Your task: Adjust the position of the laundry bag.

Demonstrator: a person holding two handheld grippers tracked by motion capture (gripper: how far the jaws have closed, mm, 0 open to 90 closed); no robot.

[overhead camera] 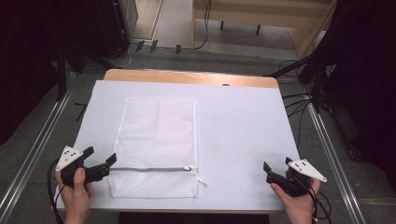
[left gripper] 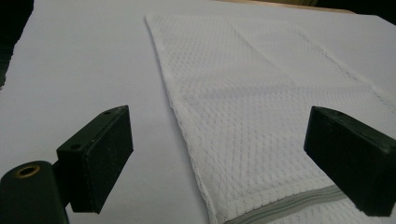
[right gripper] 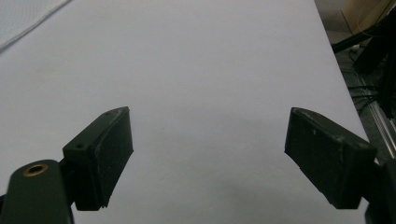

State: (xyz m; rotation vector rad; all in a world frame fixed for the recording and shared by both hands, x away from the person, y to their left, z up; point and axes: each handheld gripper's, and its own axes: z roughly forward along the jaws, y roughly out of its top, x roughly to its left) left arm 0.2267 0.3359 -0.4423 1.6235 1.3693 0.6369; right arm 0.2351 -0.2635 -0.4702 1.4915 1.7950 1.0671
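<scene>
With both pairs of jaws spread wide and empty, we judge our left gripper (overhead camera: 100, 161) should pin the near-left edge of the white mesh bag (overhead camera: 156, 140) by its closed zipper (overhead camera: 152, 169) while our right gripper (overhead camera: 276, 165), well apart, crosses to the pull (overhead camera: 201, 181).

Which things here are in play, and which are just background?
In play:
- mesh laundry bag, zipper shut
- left gripper, open at the bag's zipper edge
- right gripper, open over bare white table cover

Background:
- cables on the floor
- wooden furniture behind the table
</scene>
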